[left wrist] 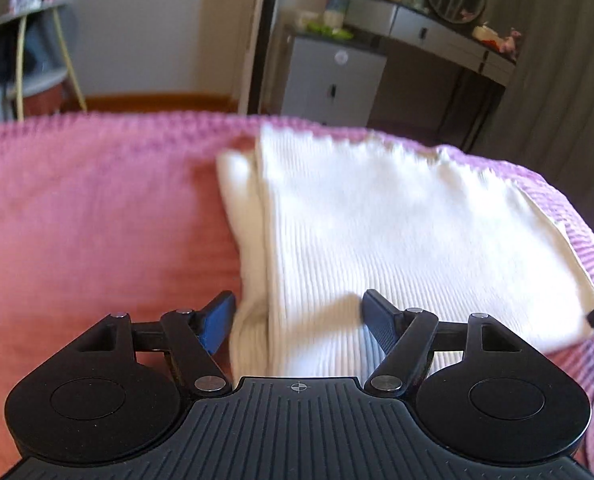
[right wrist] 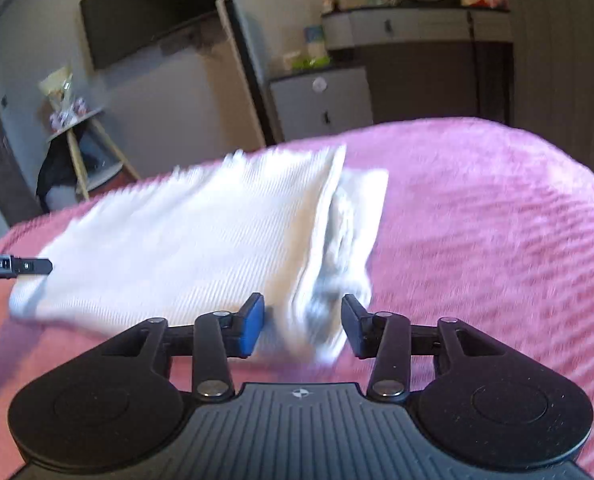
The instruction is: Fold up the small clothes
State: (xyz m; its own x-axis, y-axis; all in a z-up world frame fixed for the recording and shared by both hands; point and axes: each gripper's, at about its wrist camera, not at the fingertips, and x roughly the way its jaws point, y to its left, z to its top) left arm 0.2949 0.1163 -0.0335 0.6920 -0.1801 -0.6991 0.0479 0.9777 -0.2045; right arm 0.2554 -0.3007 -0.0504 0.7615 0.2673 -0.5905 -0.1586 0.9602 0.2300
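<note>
Left gripper (left wrist: 297, 320): released, over white garment (left wrist: 397, 232).
Right gripper (right wrist: 303, 326): released, at its folded edge.
Garment: on pink bedspread (left wrist: 97, 208).

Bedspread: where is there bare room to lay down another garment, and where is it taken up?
The pink bedspread is bare left of the white folded garment, out to the bed's edge. In the right wrist view it is bare right of the garment too. The middle is taken, with both grippers' open fingers at the garment's near edge.
</note>
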